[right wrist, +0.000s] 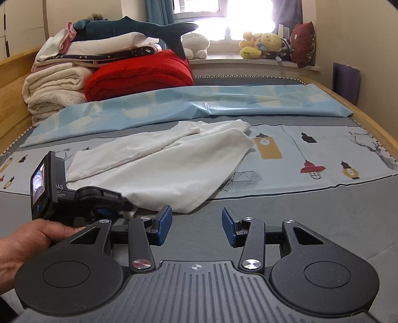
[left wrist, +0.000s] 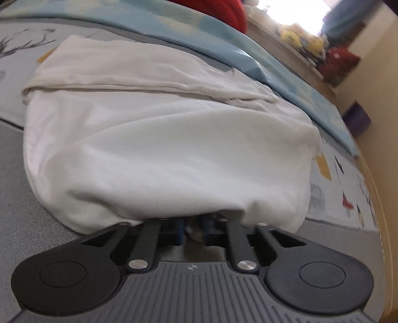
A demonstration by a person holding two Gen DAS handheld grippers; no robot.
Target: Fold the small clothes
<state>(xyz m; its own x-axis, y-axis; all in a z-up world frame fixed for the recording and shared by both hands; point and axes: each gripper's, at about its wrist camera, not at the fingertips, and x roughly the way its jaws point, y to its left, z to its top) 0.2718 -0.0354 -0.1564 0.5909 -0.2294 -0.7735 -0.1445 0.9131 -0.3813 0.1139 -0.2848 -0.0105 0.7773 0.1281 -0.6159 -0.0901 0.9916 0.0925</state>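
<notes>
While the left gripper (right wrist: 126, 210) pinches the white garment's (right wrist: 174, 161) near corner, the right gripper (right wrist: 196, 221) hangs wide open, holding nothing.

Daylight from blown-out window (right wrist: 199, 15), soft shadows, fisheye-bent edges, left wrist view motion-blurred

From the white garment (right wrist: 171, 164) toward the near edge, grey bedding (right wrist: 286, 206) lies bare and passable. Beyond the garment a crumpled blue sheet (right wrist: 199, 104) crosses the bed; behind that, the red quilt (right wrist: 139, 74) and stacked blankets (right wrist: 54, 87) block the far-left corner.
</notes>
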